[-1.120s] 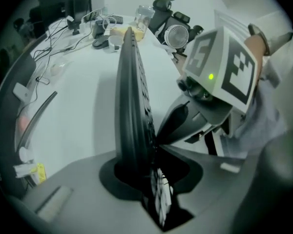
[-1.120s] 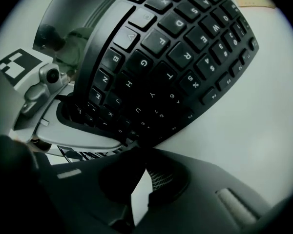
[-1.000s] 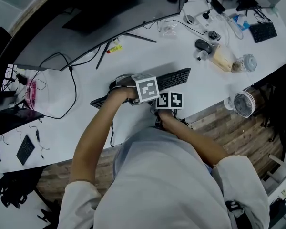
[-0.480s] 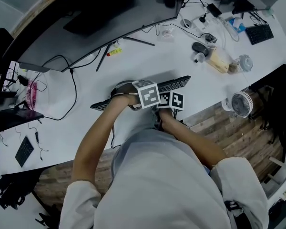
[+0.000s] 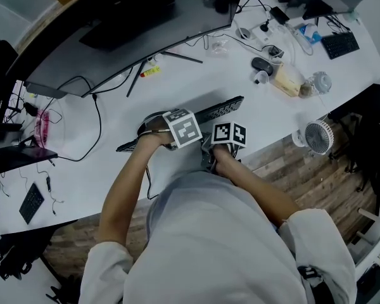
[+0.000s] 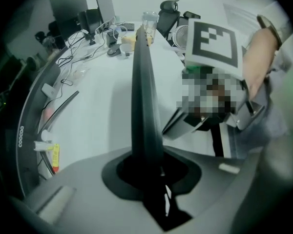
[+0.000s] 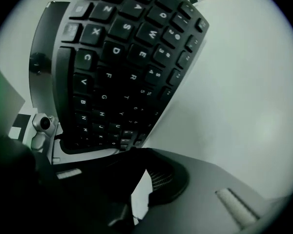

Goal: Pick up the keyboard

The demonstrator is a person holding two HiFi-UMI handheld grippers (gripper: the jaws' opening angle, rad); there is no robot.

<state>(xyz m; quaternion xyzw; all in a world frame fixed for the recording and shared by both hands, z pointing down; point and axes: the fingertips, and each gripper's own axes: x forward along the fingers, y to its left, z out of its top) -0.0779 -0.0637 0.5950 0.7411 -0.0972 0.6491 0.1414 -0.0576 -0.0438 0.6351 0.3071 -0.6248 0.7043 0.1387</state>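
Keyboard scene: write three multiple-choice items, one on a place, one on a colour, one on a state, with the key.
1. The mouse lies: A) left of the keyboard; B) beyond the keyboard, to its right; C) on the floor.
2. The keyboard's keys are: A) white; B) black; C) red.
3. The left gripper is: A) open and empty; B) shut on the keyboard; C) out of view.
Key: 1 B, the head view shows it farther off and to the right. 2 B, the right gripper view shows black keys. 3 B, its own view shows the keyboard's edge clamped between the jaws.
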